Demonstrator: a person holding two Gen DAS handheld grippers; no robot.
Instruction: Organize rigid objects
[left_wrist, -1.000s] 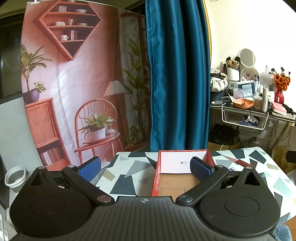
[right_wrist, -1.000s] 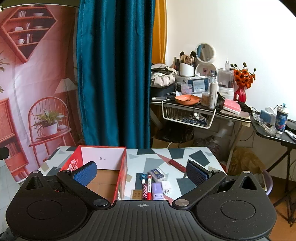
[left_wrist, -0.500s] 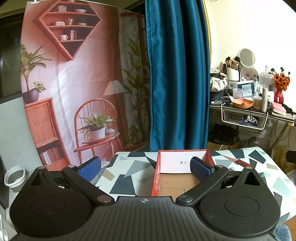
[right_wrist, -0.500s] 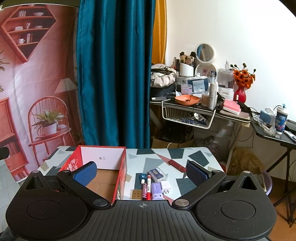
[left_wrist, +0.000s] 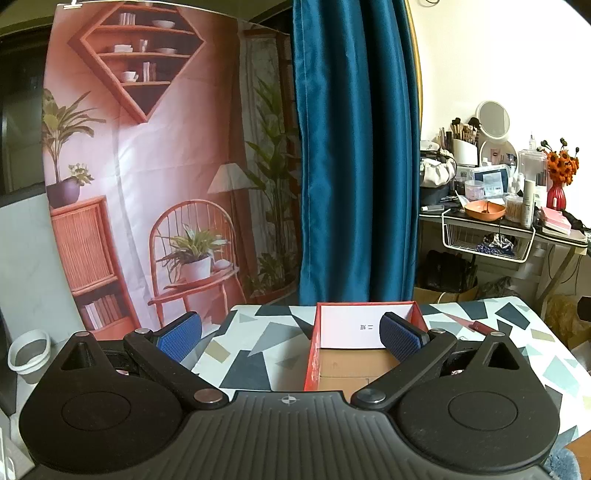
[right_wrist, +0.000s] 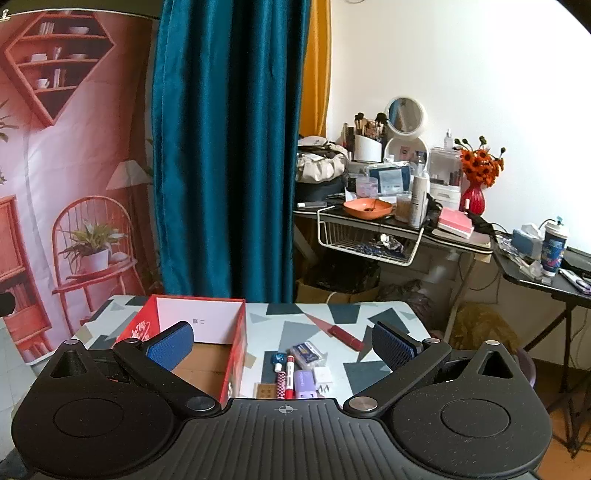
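A red cardboard box (right_wrist: 238, 339) with a white inner wall and a bare brown floor stands open on the patterned table (right_wrist: 291, 332); it shows in the left wrist view too, the red box (left_wrist: 314, 354). Right of it lie small items: a red pen (right_wrist: 289, 373), a blue round item (right_wrist: 277, 358), a clear packet (right_wrist: 307, 354), a purple block (right_wrist: 304, 382), a white charger (right_wrist: 322, 376) and a red knife-like stick (right_wrist: 345, 338). My right gripper (right_wrist: 282, 341) is open above these items. My left gripper (left_wrist: 291, 332) is open over the box's left side, holding nothing.
Behind the table hang a blue curtain (right_wrist: 221, 147) and a printed backdrop (left_wrist: 147, 166). A cluttered dressing table (right_wrist: 388, 218) with a wire basket stands at the right, with a black folding table (right_wrist: 546, 280) beyond. A white bin (left_wrist: 27, 350) sits on the floor at left.
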